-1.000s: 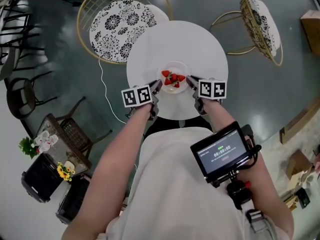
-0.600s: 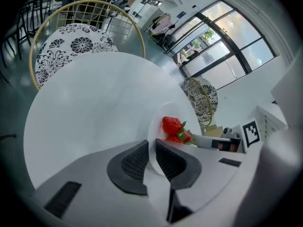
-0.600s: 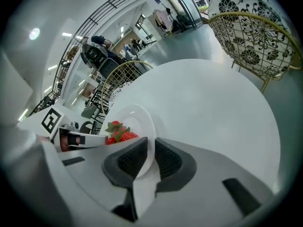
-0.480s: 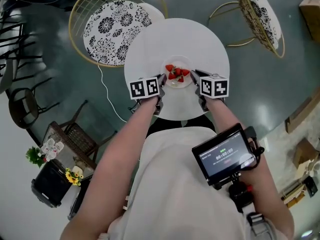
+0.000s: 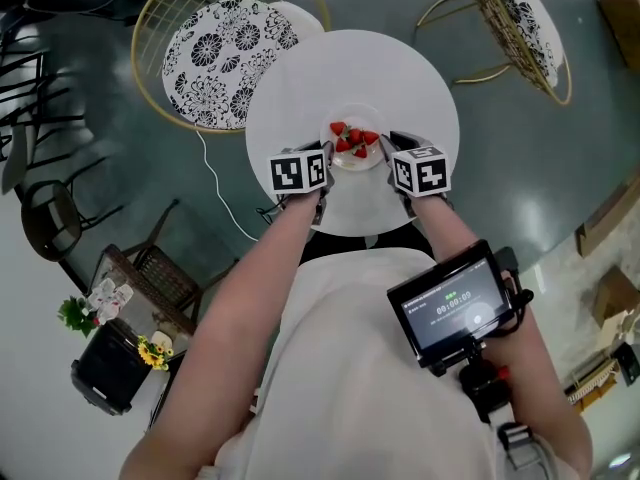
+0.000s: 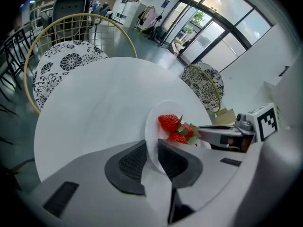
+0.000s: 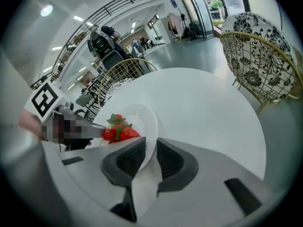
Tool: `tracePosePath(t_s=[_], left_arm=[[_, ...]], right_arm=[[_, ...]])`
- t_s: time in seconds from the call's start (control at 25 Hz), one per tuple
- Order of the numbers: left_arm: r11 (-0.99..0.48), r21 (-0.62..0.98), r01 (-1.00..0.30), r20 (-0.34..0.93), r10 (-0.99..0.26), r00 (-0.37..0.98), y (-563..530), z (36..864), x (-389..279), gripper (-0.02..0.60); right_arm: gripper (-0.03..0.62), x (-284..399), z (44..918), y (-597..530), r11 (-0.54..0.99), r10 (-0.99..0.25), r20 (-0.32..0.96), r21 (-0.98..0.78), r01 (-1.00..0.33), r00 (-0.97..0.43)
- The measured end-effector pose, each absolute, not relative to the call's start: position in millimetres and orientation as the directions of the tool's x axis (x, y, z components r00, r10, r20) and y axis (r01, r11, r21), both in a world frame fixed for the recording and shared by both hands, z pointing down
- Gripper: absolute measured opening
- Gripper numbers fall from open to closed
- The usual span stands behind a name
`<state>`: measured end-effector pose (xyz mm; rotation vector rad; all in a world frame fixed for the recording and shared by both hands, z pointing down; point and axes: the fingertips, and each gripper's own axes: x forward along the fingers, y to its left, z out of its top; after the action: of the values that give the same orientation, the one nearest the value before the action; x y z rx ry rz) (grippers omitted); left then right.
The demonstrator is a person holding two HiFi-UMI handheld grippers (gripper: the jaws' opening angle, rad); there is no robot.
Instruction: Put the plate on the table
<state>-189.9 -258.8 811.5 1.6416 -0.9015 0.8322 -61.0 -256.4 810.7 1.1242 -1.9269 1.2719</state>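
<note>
Vs 1 s ago: the small round white plate sits further out from the person and nearer the middle of the round white table. Both grippers moved forward with it, and their marker cubes are closer together in the head view.

The plate is over the table's near-centre, held from two sides. I can't tell whether its base touches the tabletop.
- Left gripper: dark ribbed pads closed on the plate's left rim, with the rim wedged between them (left gripper view; plate edge).
- Right gripper: same pinch on the right rim (right gripper view; plate edge).

The plate is plain glossy white with a shallow raised rim and looks roughly level.

Contents: a small heap of red strawberries with green tops piled mid-plate, also seen from either side. They are inside the rim and clear of the pads.

Surroundings: a gold wire chair with a black-and-white floral cushion is at the table's far left. A second one is off to the far right.
</note>
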Motion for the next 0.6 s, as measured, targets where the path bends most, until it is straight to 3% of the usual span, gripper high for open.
tracePosePath(t_s=[0.4, 0.6], left_arm=[[-0.11, 0.452, -0.885, 0.867, -0.179, 0.465, -257, 812, -192, 0.057], [-0.103, 0.446, -0.889, 0.853, -0.253, 0.457, -258, 803, -199, 0.057]], right_arm=[[0.054, -61, 811, -261, 0.216, -0.345, 0.82, -0.404, -0.889, -0.457], [0.054, -49, 806, -269, 0.201, -0.394, 0.807, -0.392, -0.898, -0.441]])
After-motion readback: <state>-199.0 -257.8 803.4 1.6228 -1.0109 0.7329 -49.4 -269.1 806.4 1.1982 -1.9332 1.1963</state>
